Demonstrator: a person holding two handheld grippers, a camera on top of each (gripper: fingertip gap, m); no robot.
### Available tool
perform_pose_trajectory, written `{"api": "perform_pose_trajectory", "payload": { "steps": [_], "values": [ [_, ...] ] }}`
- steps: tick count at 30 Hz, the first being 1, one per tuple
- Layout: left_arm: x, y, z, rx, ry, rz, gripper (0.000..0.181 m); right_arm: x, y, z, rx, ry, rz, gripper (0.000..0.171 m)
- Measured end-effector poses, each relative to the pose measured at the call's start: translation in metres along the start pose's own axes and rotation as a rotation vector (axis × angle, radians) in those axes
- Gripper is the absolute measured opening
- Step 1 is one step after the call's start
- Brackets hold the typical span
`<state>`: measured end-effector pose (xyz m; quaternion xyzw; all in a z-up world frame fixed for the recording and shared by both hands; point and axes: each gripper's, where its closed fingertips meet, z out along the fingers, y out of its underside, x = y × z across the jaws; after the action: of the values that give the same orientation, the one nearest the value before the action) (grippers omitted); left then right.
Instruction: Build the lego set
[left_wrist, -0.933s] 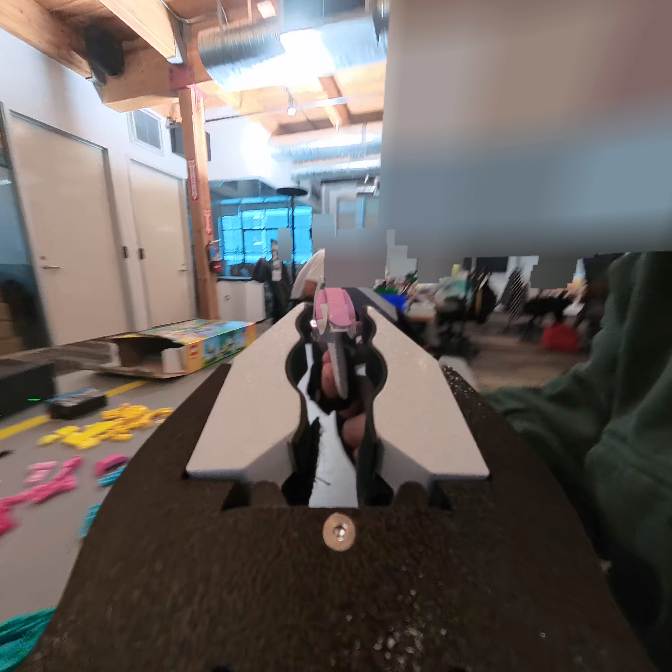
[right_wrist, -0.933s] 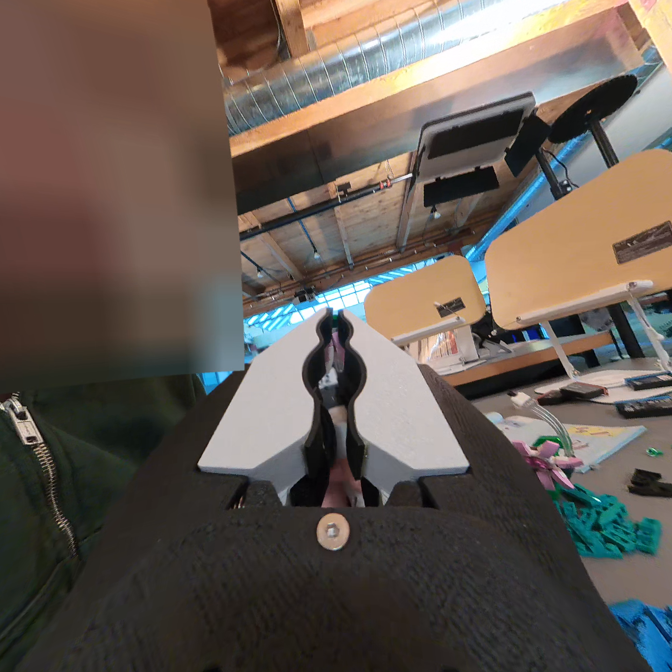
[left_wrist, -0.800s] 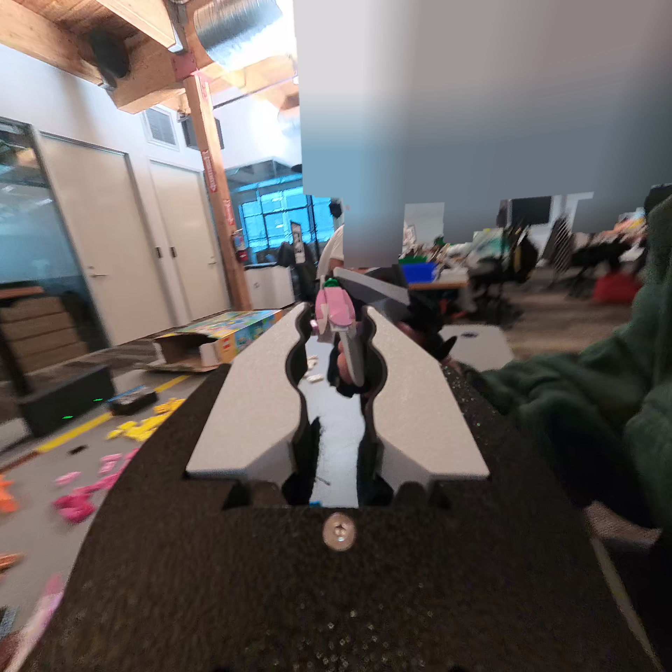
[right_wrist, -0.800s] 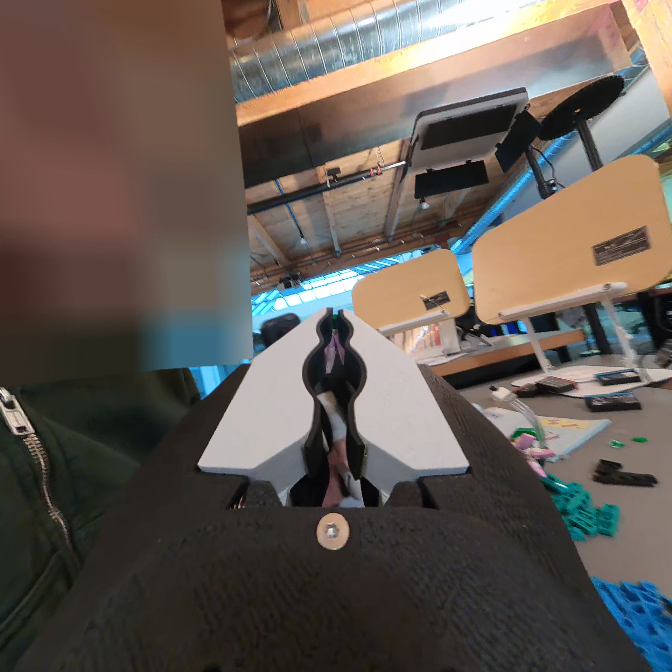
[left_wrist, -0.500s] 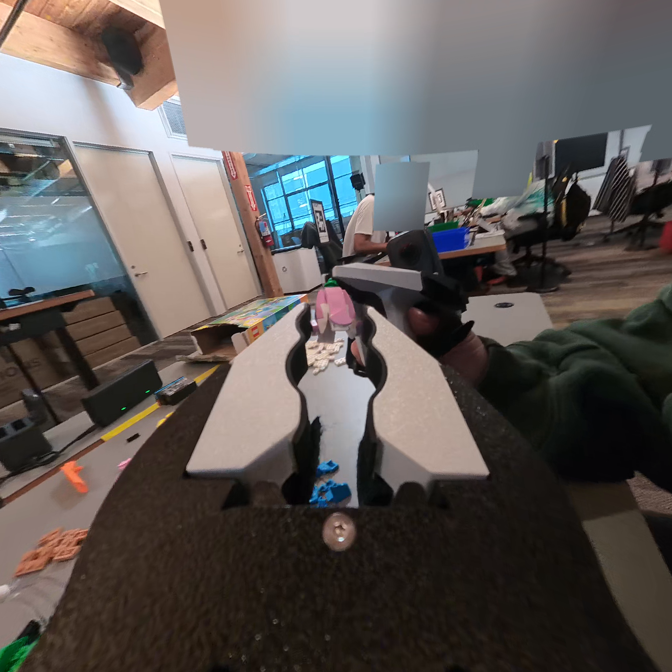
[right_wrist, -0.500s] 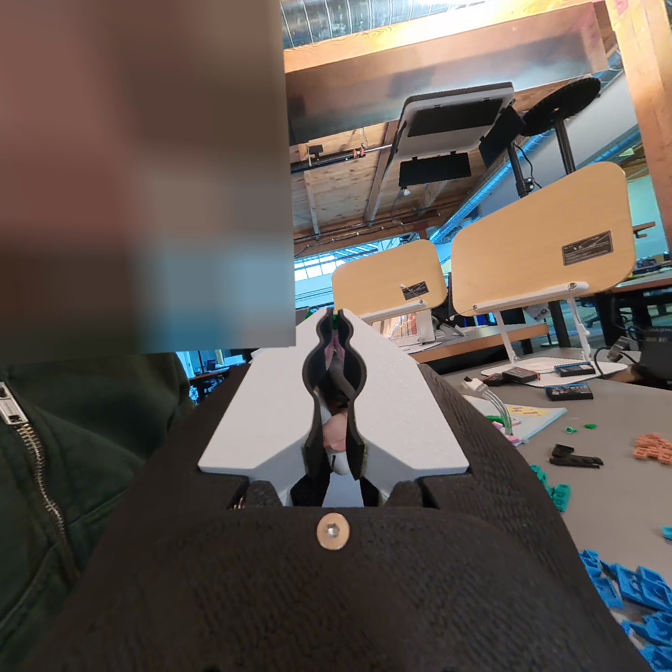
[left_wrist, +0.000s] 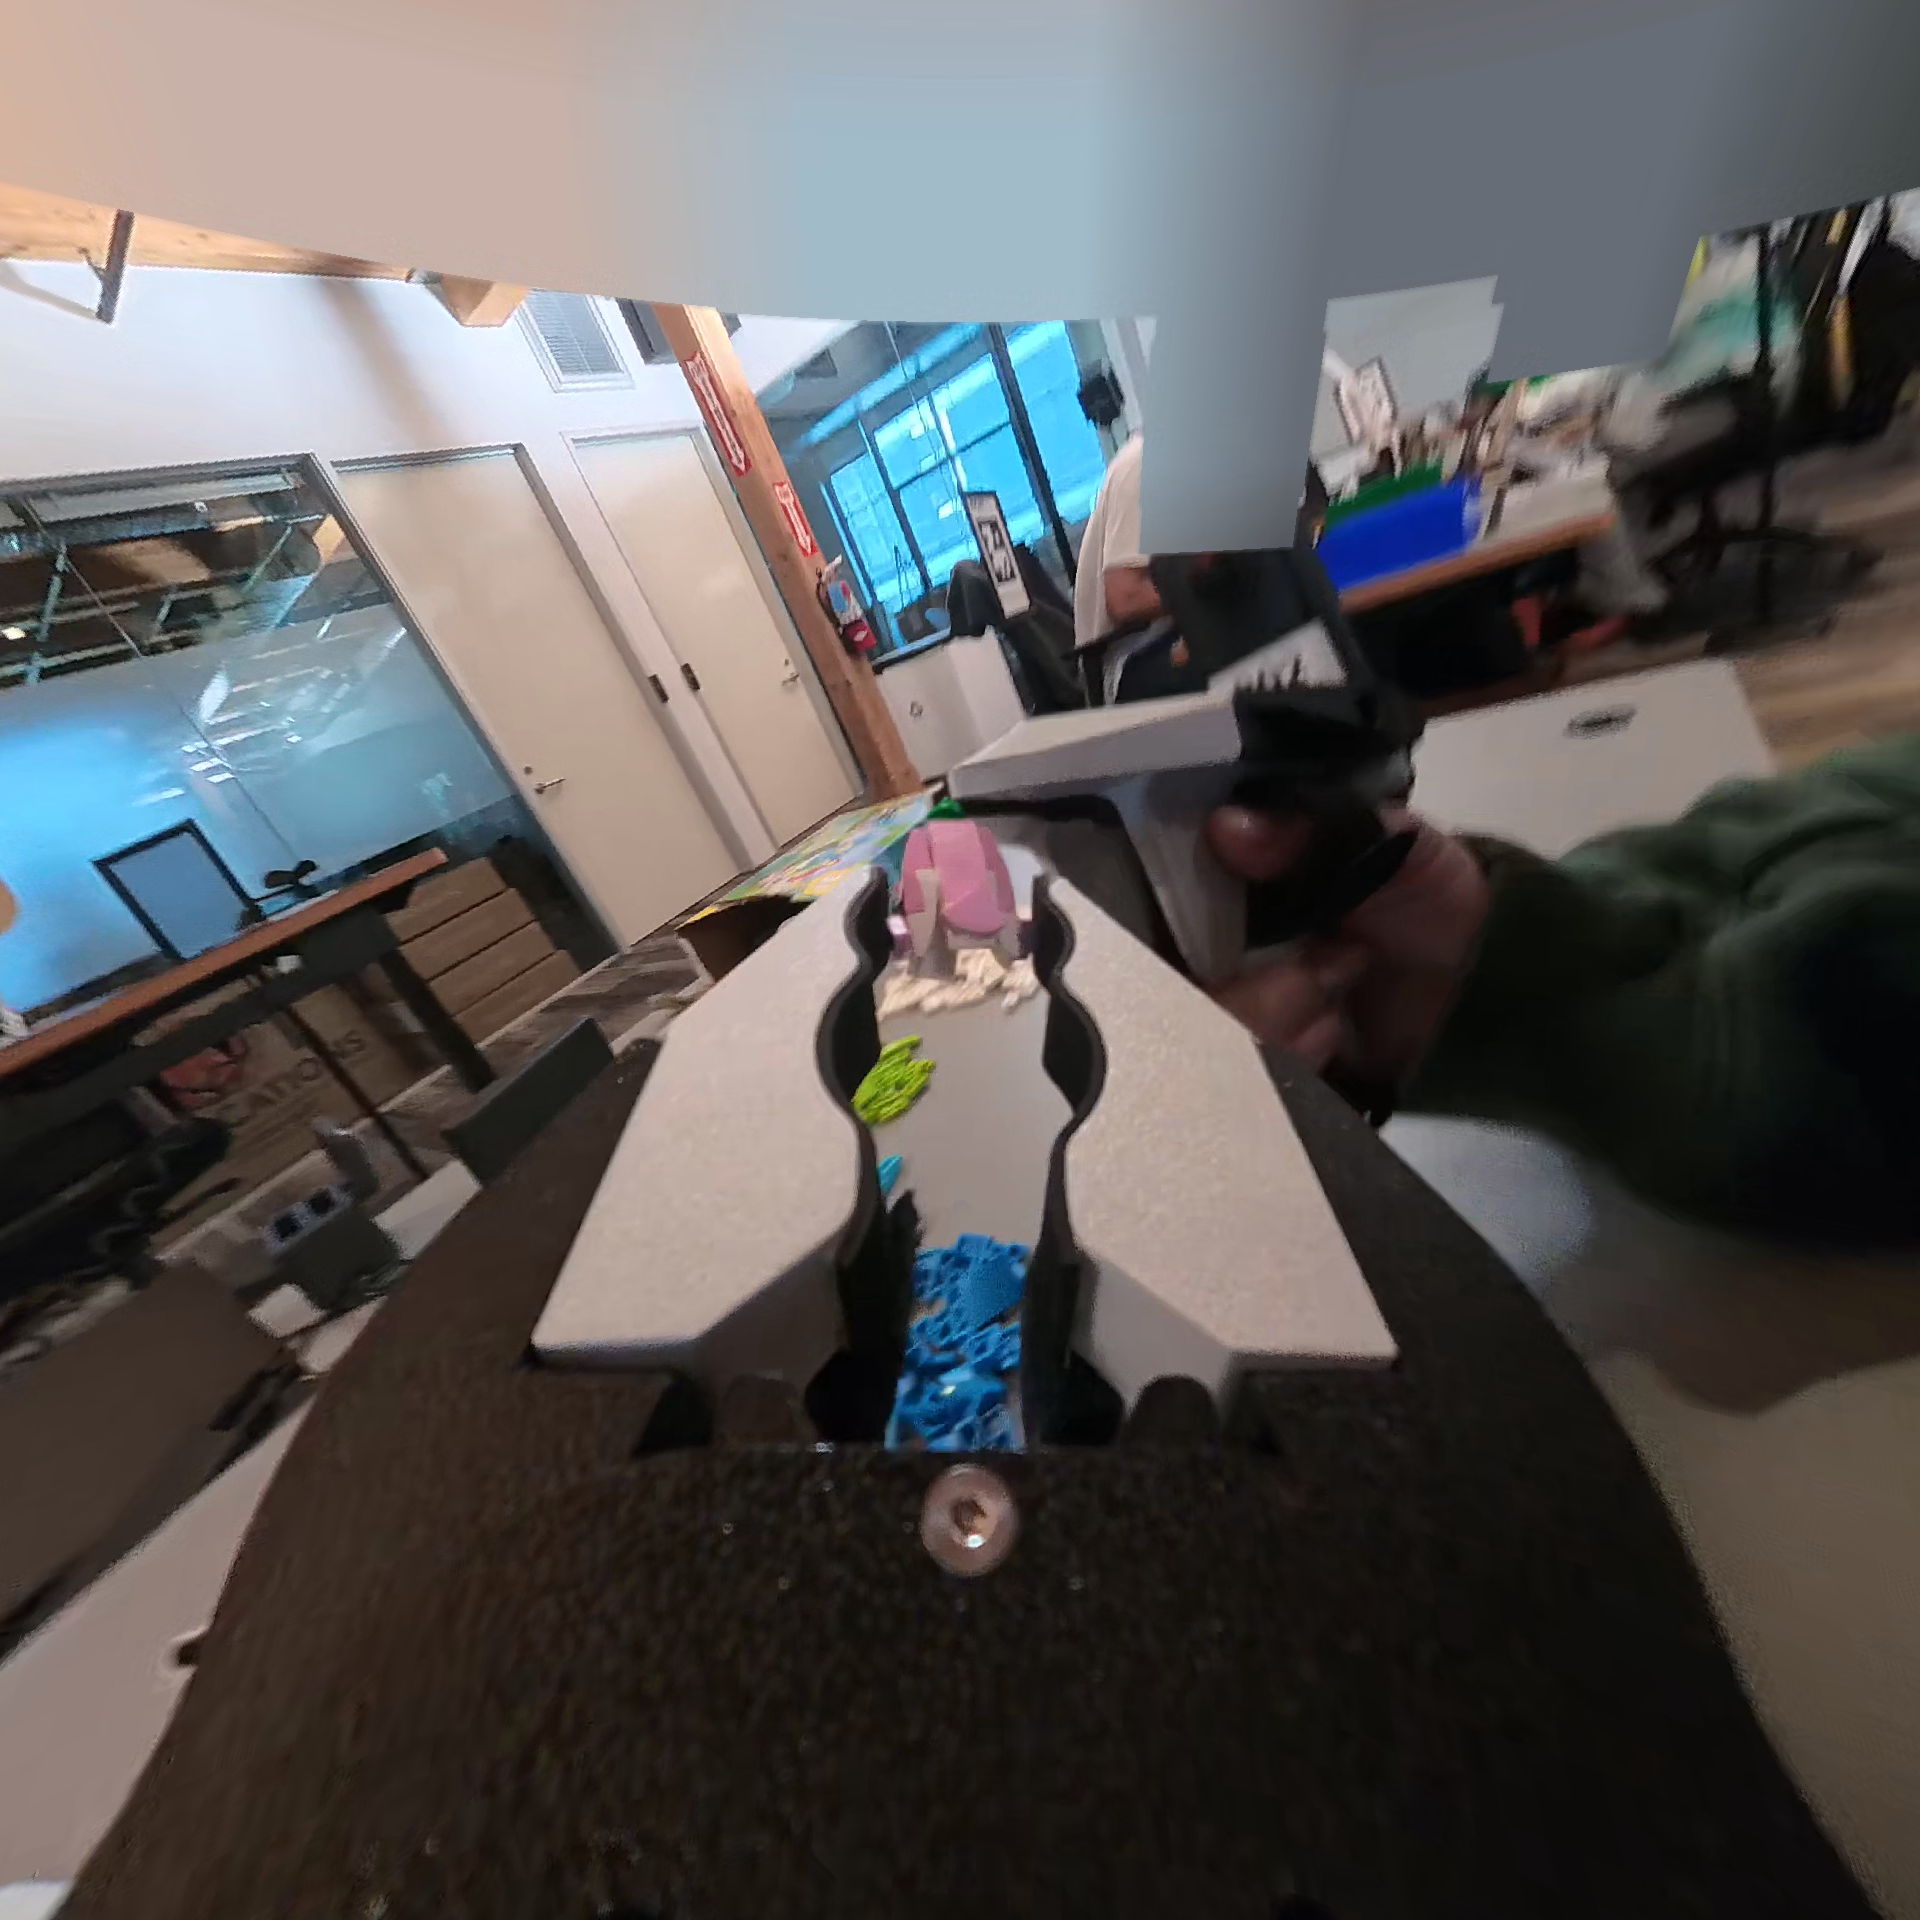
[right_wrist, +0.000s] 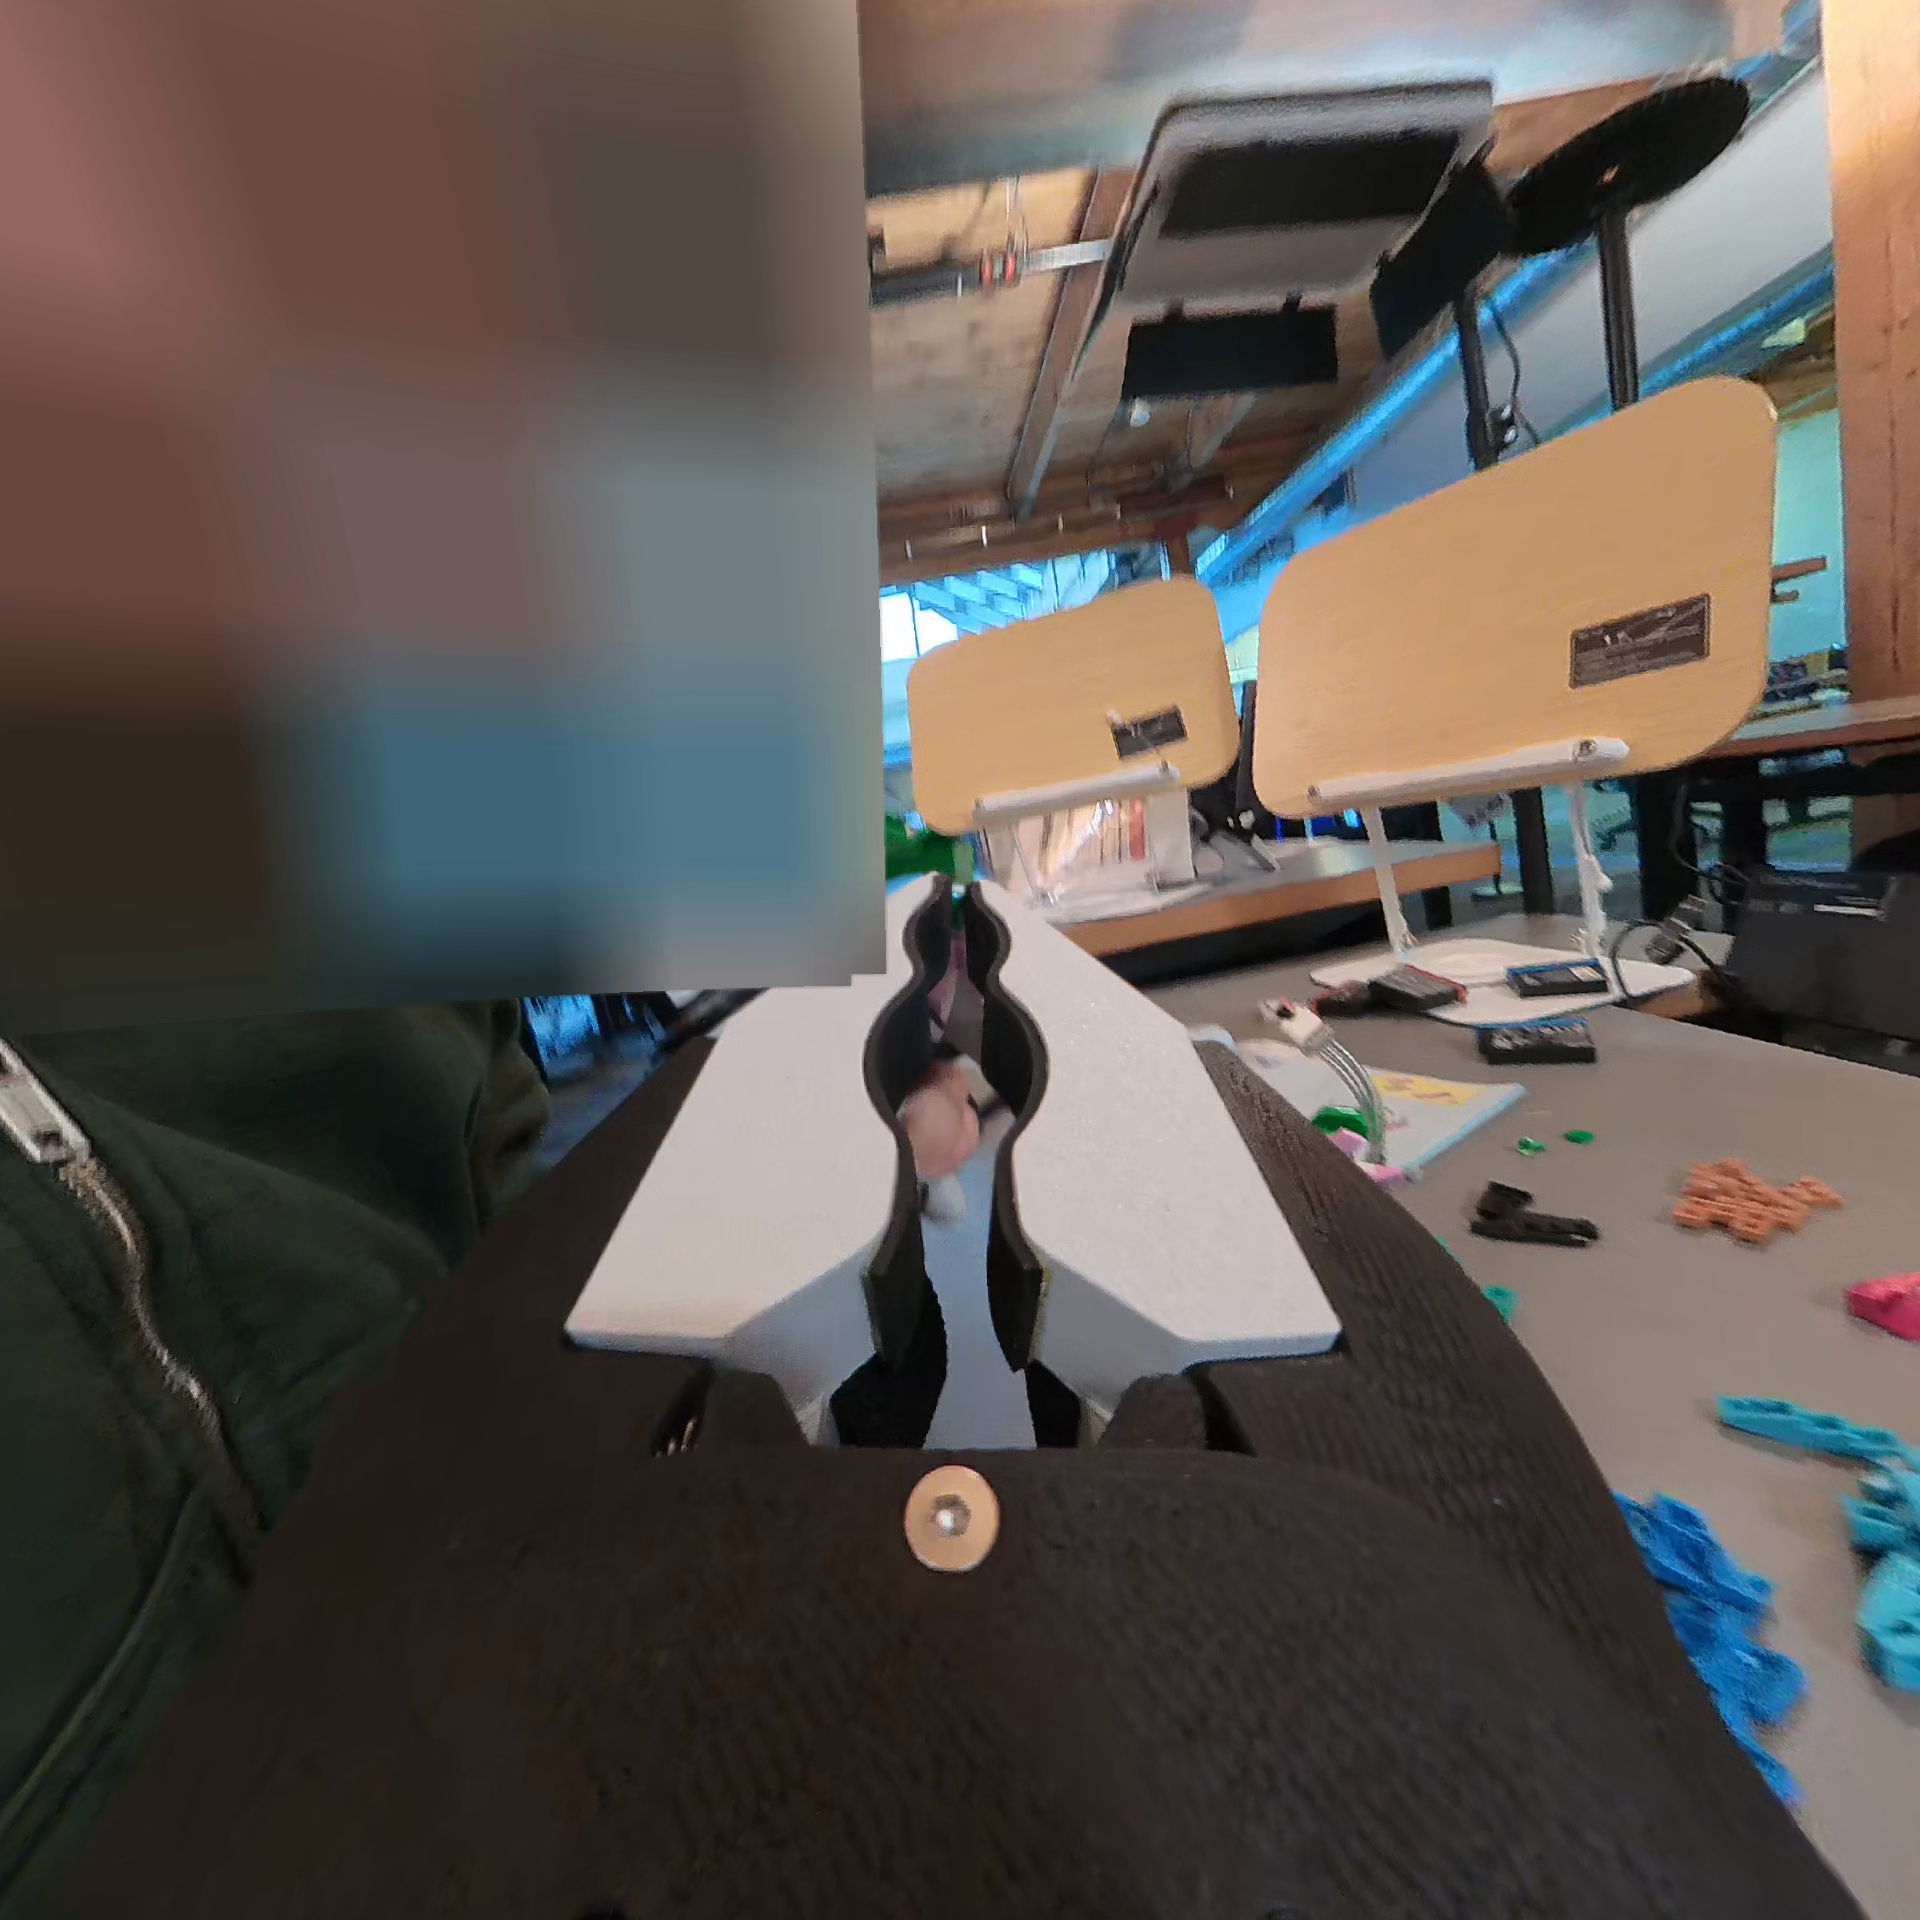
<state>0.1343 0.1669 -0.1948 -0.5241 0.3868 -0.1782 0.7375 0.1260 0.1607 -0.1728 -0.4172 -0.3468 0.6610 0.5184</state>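
My left claw (left_wrist: 956, 914), at frame centre in the left wrist view, has its fingers set a narrow gap apart around a pink lego piece (left_wrist: 954, 891) at the tips; contact cannot be confirmed. My right claw (left_wrist: 961, 795) enters from the right, tips pinched on the top of that same piece. In the right wrist view my right claw (right_wrist: 958, 894) is nearly closed on it. Blue bricks (left_wrist: 961, 1340), lime pieces (left_wrist: 891, 1075) and white pieces (left_wrist: 961, 987) lie on the grey table (left_wrist: 966, 1101) below.
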Motion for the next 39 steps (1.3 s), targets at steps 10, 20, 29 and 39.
{"api": "perform_pose_trajectory", "payload": {
  "steps": [10,20,29,39],
  "values": [
    [0.005,0.014,0.003,-0.121,0.015,0.154,0.025,-0.003,0.011,-0.005,-0.126,-0.011,-0.065,0.000],
    [0.006,0.026,0.007,-0.162,0.044,0.075,0.025,0.006,0.012,-0.008,-0.124,0.042,-0.059,0.001],
    [0.021,0.034,0.008,-0.129,0.188,-0.080,0.025,0.072,0.082,-0.090,-0.775,0.353,-0.157,0.001],
    [0.039,0.027,0.005,-0.057,0.300,-0.077,0.025,0.070,0.128,-0.117,-1.077,0.319,-0.179,0.035]
  ]
}}
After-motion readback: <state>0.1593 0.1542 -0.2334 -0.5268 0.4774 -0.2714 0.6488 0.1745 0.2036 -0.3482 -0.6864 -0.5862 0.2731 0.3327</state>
